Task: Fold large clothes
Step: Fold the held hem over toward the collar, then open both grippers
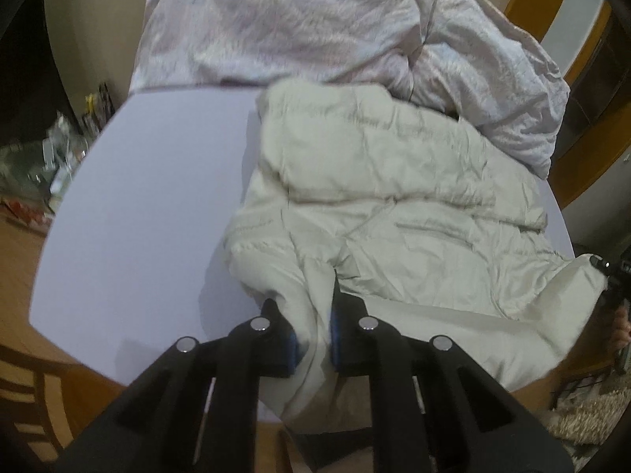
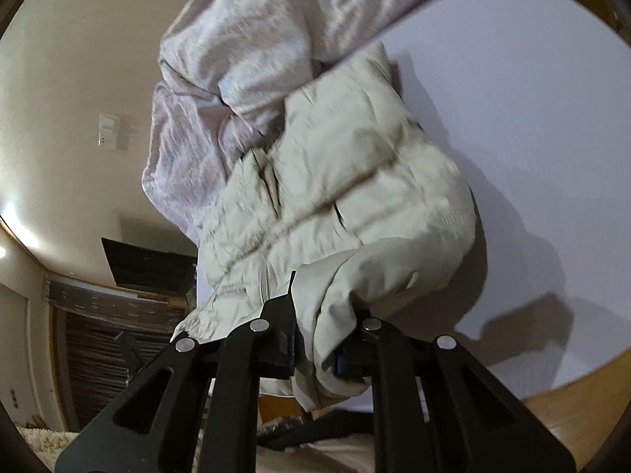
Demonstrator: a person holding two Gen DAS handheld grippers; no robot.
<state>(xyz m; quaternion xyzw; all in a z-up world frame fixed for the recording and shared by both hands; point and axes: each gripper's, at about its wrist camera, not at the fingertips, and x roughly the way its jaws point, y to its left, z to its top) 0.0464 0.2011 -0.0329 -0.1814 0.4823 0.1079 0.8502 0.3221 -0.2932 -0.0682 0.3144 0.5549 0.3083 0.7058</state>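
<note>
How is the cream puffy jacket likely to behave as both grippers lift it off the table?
The cream jacket probably stays floppy: it sags and creases around the left gripper and the right gripper. Its quilted puffiness suggests it is light for its bulk. The smooth shell may slip.

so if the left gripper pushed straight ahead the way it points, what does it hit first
The left gripper is already shut on the cream quilted jacket, so going straight on it would likely press into the bunched jacket first, then the pale pink garment beyond. Depth is unclear.

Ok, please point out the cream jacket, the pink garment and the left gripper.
cream jacket (image 1: 394, 181), left wrist view, quilted middle panel.
pink garment (image 1: 276, 19), left wrist view, crumpled middle.
left gripper (image 1: 313, 315), left wrist view, between fingertips.
</note>
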